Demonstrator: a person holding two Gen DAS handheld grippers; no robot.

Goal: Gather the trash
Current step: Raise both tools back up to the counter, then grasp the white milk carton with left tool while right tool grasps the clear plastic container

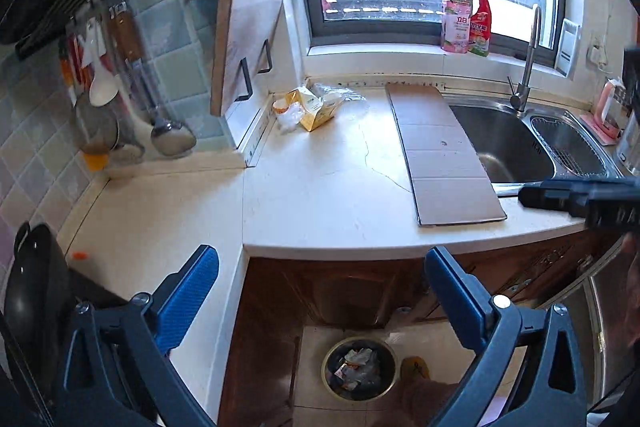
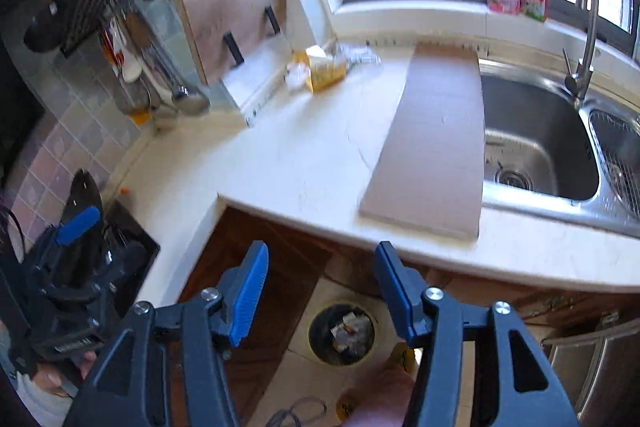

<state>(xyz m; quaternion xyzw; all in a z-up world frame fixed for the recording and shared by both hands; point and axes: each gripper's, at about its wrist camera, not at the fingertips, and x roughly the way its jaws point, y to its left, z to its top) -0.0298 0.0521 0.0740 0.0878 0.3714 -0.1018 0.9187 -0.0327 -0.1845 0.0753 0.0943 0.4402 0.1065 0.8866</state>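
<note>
One flat cardboard sheet (image 1: 444, 155) lies between sink (image 1: 508, 143) and trash pile (image 1: 312, 107)

Cream countertop (image 1: 320, 195) and brown cardboard sheet (image 1: 444, 155) beyond blue ribbed pads (image 1: 188, 299), yellow carton (image 1: 316, 109) farther off, dark bin (image 1: 359, 367) of mixed scraps between them.

Trash bin (image 1: 359, 367) on floor below countertop (image 1: 320, 195) edge. Cardboard sheet (image 1: 442, 153) on countertop, just left of sink (image 1: 508, 143). Carton (image 1: 314, 107) in back corner, beside leaning cutting board (image 1: 246, 43).
</note>
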